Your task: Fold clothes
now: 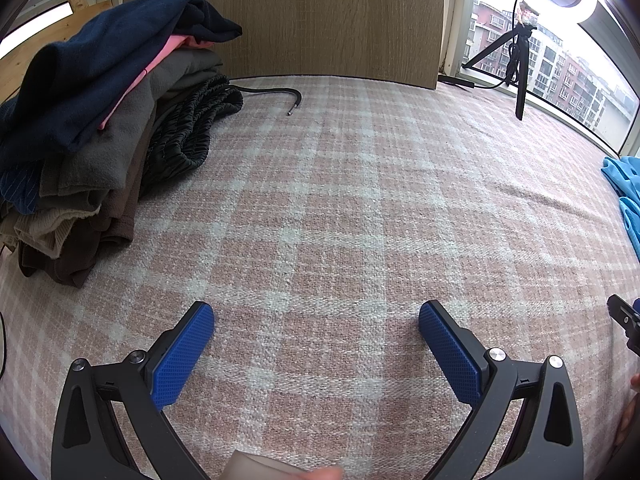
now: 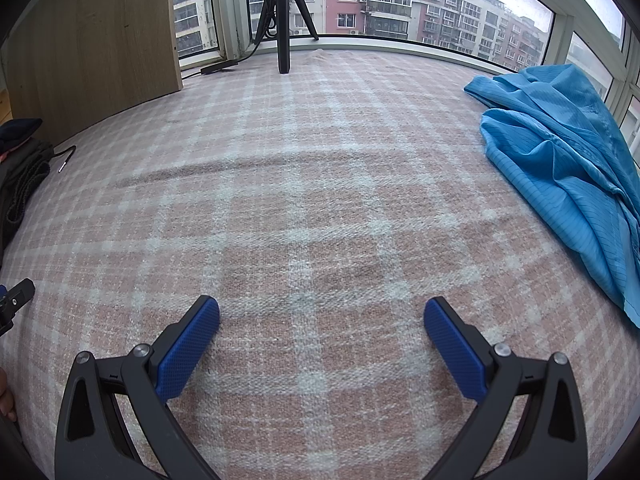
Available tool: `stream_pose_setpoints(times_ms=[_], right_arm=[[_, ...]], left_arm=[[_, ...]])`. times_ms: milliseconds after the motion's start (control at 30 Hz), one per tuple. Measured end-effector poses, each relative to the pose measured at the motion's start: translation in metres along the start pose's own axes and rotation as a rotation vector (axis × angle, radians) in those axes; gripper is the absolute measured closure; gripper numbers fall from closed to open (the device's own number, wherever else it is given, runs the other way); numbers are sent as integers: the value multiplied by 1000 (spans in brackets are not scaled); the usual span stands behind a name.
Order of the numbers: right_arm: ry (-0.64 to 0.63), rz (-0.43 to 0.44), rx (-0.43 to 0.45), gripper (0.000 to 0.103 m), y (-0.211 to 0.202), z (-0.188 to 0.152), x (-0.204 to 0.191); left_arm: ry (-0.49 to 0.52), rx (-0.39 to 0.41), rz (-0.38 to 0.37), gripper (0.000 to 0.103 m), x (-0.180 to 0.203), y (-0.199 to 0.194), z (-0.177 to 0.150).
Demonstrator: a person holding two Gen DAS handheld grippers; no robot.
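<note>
A stack of folded clothes [image 1: 92,128], navy on top over pink, grey and brown layers, stands at the left of the pink plaid blanket [image 1: 340,200]. A crumpled bright blue garment [image 2: 560,160] lies at the blanket's right side; its edge [image 1: 624,188] also shows in the left wrist view. My left gripper [image 1: 316,320] hovers open over bare blanket, to the right of the stack. My right gripper [image 2: 322,316] is open too, with nothing between its blue pads, and the blue garment lies ahead to its right.
A wooden board [image 1: 288,16] stands upright at the blanket's far edge. A black tripod [image 2: 282,12] with a cable stands by the window. A black drawstring end [image 1: 294,106] trails from the stack. The right gripper's edge [image 1: 626,324] shows at the left wrist view's right border.
</note>
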State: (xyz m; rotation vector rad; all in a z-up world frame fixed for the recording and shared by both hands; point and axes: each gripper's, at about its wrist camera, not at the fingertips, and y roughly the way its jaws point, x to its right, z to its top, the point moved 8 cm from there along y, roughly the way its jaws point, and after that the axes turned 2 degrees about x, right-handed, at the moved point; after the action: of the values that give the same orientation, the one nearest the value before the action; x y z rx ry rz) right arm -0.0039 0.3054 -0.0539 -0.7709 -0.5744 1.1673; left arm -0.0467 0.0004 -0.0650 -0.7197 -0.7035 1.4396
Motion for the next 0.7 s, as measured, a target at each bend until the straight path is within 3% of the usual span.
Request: stream_pose_setpoints(times_ms=[700], right_arm=[[-2,1,-1,0,1,0,0]], left_arm=[[-3,0,3,0,1,-1,1]])
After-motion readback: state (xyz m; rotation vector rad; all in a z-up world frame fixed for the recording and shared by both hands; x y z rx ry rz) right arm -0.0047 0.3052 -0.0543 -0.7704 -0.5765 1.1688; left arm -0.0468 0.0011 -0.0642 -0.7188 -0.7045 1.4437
